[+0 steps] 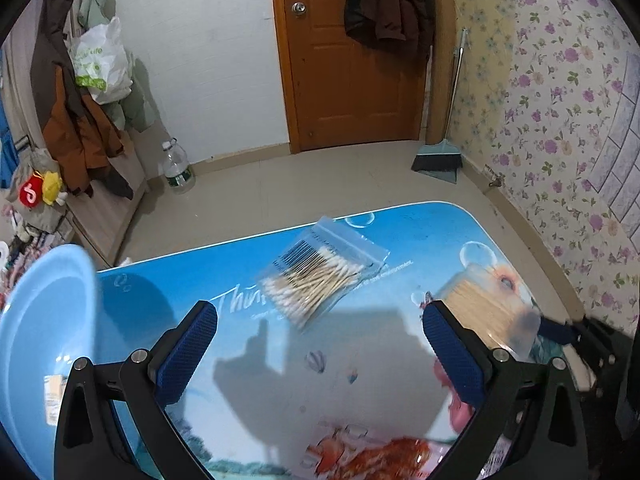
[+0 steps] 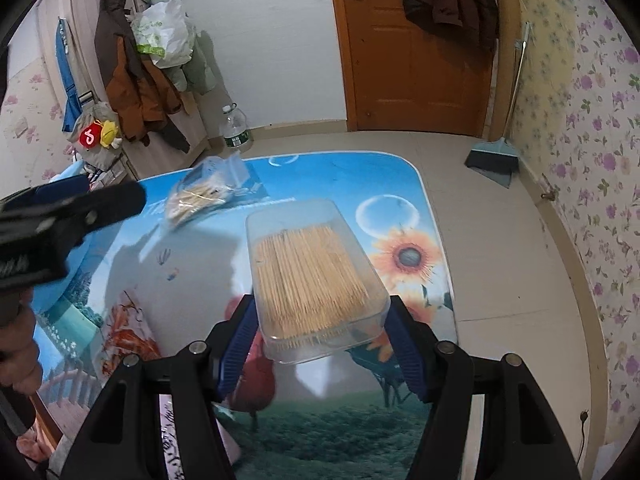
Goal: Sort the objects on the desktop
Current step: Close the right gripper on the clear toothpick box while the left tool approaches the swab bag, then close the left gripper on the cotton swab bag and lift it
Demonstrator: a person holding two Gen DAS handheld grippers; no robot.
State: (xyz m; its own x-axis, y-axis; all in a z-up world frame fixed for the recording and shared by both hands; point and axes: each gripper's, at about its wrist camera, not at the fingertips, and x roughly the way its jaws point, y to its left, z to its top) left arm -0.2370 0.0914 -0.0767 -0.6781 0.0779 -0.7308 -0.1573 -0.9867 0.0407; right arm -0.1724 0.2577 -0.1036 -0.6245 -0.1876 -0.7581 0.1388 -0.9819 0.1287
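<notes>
right gripper (image 2: pixel 322 354): fingers pinched the clear toothpick box (image 2: pixel 314 276), mid-carry
left gripper (image 1: pixel 320 356): fingers spread, empty
left to sort: cotton swab bag (image 1: pixel 320 276), worktop centre

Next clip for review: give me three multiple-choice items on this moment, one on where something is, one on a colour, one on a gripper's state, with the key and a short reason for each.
1. Where does the bag of cotton swabs lie?
A. in the basin
B. flat on the table
C. on the floor by the door

2. What colour is the basin at the table's left edge?
A. light blue
B. red
C. white

3. What is the state of the right gripper?
A. open and empty
B. closed on the toothpick box
C. closed on the swab bag

Key:
1 B, the bag rests on the printed table ahead of the open, empty left gripper.
2 A, its whole bowl shows light blue.
3 B, the clear toothpick box sits between both blue pads, raised off the table.
</notes>
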